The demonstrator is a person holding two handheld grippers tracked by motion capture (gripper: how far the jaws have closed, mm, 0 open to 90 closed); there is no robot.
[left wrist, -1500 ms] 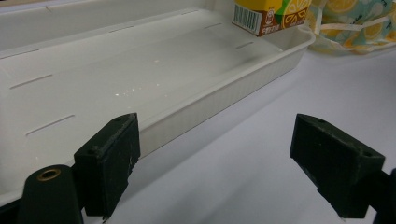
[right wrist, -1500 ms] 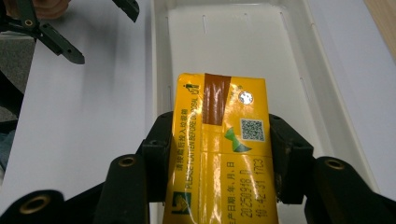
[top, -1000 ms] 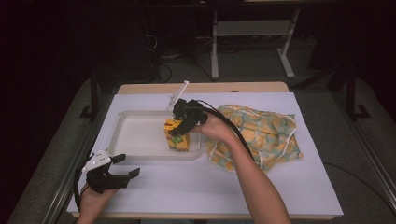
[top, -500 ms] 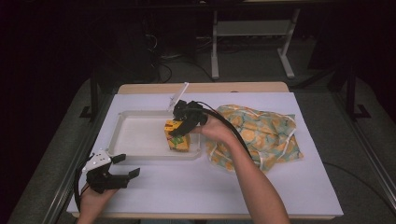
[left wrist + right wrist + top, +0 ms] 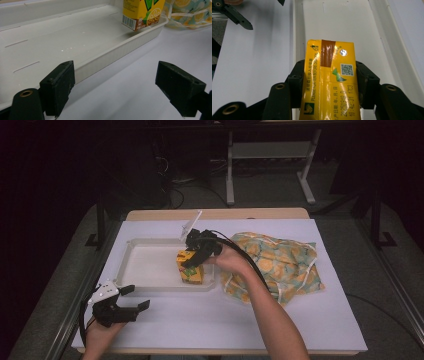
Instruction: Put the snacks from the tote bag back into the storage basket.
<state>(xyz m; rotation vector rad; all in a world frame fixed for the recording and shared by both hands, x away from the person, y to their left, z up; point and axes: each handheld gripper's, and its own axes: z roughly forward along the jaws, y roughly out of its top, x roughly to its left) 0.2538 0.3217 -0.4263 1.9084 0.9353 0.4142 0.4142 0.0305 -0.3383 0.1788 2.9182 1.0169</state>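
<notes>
A yellow drink carton [image 5: 191, 269] stands upright at the right end of the white tray [image 5: 145, 265]. My right gripper [image 5: 196, 254] is shut on the yellow drink carton [image 5: 329, 77], both jaws pressed against its sides from above. In the left gripper view the carton [image 5: 142, 12] hangs just above the tray [image 5: 50, 40] floor, near the tray's far corner. My left gripper [image 5: 131, 303] rests open near the table's front left corner, short of the tray's front wall. Nothing lies between its jaws [image 5: 117, 92].
A patterned cloth bag [image 5: 277, 265] with orange prints and white drawstrings lies right of the tray. A white lid or flap [image 5: 191, 225] sticks up at the tray's back right corner. White paper [image 5: 310, 320] covers the table.
The right gripper and the carton have sunk slightly toward the tray floor. The left gripper has stayed in place.
</notes>
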